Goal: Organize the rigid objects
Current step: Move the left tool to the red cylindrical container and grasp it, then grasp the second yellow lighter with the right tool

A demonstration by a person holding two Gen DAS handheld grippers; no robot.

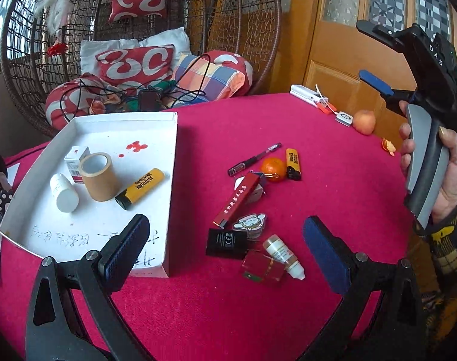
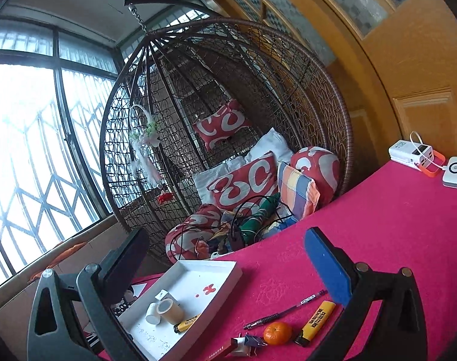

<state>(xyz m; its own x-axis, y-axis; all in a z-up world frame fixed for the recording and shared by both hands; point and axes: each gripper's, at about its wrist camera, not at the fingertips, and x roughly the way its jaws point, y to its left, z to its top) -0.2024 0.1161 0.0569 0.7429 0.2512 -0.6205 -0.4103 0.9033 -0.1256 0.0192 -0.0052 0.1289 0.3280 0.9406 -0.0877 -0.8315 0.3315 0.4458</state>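
A white tray [image 1: 168, 186] on the red tablecloth holds a tape roll [image 1: 97, 177], a white bottle [image 1: 64, 192], a small box [image 1: 76, 156] and a yellow lighter [image 1: 139, 188]. Right of it lie a pen [image 1: 254, 158], a tangerine [image 1: 273, 169], a second yellow lighter [image 1: 293, 164], a long red box [image 1: 239, 200], a black adapter [image 1: 227, 243], a dropper bottle [image 1: 284, 255] and a small red box [image 1: 263, 269]. My left gripper [image 1: 228, 249] is open and empty above this pile. My right gripper [image 2: 225, 264] is open and empty, raised high; it also shows in the left wrist view [image 1: 376, 57].
A power bank [image 2: 412, 152], a small white device [image 2: 453, 171] and an orange fruit [image 1: 364, 121] sit at the table's far right. A wicker hanging chair [image 2: 228, 120] with cushions and cables stands behind the table. A wooden door is at the right.
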